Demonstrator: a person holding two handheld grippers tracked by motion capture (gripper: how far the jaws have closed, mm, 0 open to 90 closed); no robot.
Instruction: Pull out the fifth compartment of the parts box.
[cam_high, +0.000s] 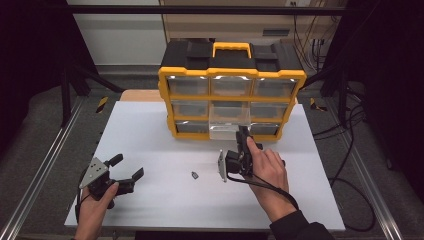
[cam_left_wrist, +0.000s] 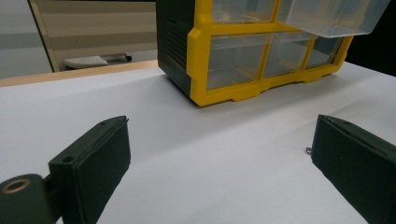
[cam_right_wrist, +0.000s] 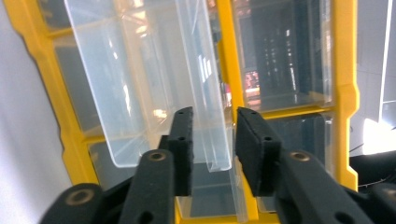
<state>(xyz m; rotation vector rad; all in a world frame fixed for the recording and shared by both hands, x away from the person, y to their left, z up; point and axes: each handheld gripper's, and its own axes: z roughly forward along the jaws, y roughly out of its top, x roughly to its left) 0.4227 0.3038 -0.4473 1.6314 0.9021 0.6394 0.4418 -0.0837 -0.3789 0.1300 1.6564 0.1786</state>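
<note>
Black left gripper (cam_high: 123, 169) is resting w/ jaws wide apart, holding nothing, nr the white table's (cam_high: 150, 125) front-left corner. Right gripper (cam_high: 243, 134) is straddling the pulled-out clear plastic drawer's (cam_high: 228, 120) front lip, jaws narrowly apart, at the yellow-and-black organiser (cam_high: 231, 90) by the back edge.

Left tongs (cam_high: 127, 167): black body; two flat, block-shaped black jaws; a grey three-cornered plate (cam_high: 93, 171) with small holes on top; a black cable (cam_high: 78, 206) trailing at the lower left of the high view. In the left gripper view, each jaw is a thick matte slab with a small screw hole on its upper face, and a brass-coloured ring is set into the arm at the lower left corner.

Right tongs (cam_high: 243, 131): black body; a grey plate (cam_high: 221, 165) seen edge-on; a black cable (cam_high: 270, 187) looping over the wrist. In the right gripper view, black jaws with round screw holes and brass-ringed pivots.

Clothing: a dark sleeve (cam_high: 300, 227) on the right forearm, lower right of the high view.
</note>
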